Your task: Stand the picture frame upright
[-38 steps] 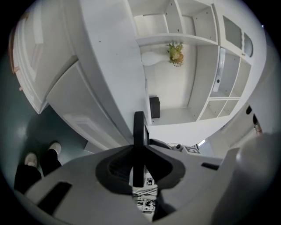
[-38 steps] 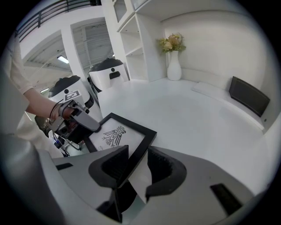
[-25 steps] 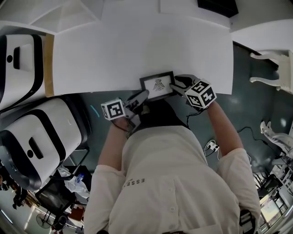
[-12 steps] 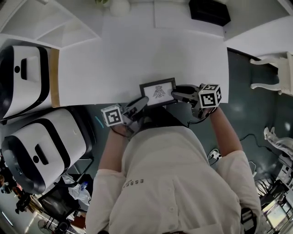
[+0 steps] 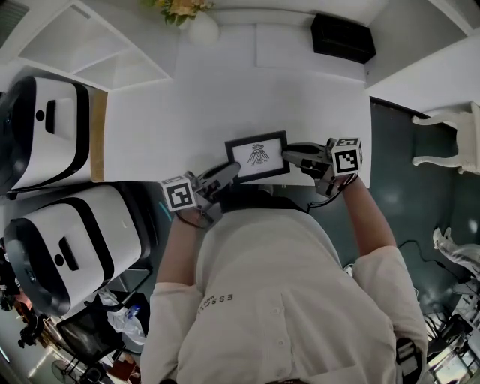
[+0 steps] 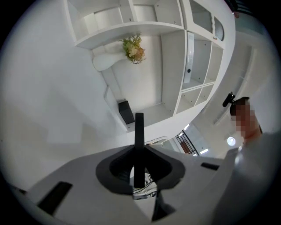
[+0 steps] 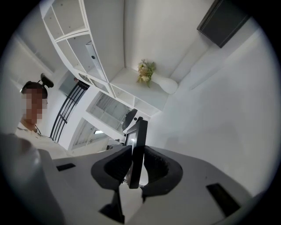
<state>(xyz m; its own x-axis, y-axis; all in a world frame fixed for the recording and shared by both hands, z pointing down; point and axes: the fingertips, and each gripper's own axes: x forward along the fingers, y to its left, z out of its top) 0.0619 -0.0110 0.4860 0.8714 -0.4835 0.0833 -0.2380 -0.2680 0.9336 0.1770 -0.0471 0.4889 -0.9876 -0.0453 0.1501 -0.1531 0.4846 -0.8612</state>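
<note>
The picture frame (image 5: 257, 157), black-edged with a white print, is held above the near edge of the white table (image 5: 187, 112), face tilted up toward me. My left gripper (image 5: 229, 174) is shut on its lower left corner; in the left gripper view the frame (image 6: 139, 132) shows edge-on between the pads (image 6: 139, 176). My right gripper (image 5: 289, 155) grips the right edge. Its jaws have just been closing, and the frame (image 7: 138, 140) now sits pinched between both pads of the right gripper (image 7: 134, 169).
At the table's back edge stand a white vase of flowers (image 5: 196, 22) and a black box (image 5: 343, 37). White shelving (image 5: 90, 45) is at the back left. Two white-and-black machines (image 5: 45, 127) (image 5: 67, 255) stand left, and a white chair (image 5: 450, 135) stands right.
Both grippers have come up with the frame, which has left the table's near edge. The right gripper has rolled and its wide-open jaws have closed onto the frame's right edge.
</note>
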